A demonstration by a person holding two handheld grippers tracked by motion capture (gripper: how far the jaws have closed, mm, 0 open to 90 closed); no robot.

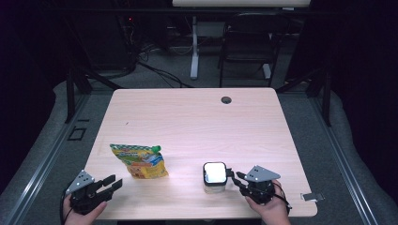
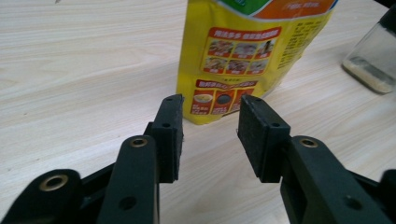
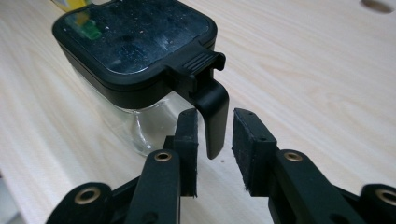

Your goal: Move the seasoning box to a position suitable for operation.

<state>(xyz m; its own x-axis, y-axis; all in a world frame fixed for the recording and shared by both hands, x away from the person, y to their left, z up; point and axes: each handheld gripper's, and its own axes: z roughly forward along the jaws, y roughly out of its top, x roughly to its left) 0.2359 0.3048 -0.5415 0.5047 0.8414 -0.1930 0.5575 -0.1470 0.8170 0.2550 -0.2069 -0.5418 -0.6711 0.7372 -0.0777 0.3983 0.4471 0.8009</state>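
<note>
Nothing gripped yet: my left gripper [image 2: 210,135] stood spread before the pouch [image 2: 243,56]; my right gripper [image 3: 215,149] loosely straddled the jar [image 3: 140,60] lid's tab [image 3: 212,116].

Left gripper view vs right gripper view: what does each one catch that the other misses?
Left gripper view: the back of the yellow pouch, printed with small food photos, lying just beyond the open left tool, its near edge short of the pads; the jar's glass base shows pale powder.

Right gripper view: the jar's black square lid with a glossy top and its black side lever hanging between the pads of the open right tool, not clamped; also the table's grommet hole.

Both: the light wood table, the jar and a bit of pouch.
</note>
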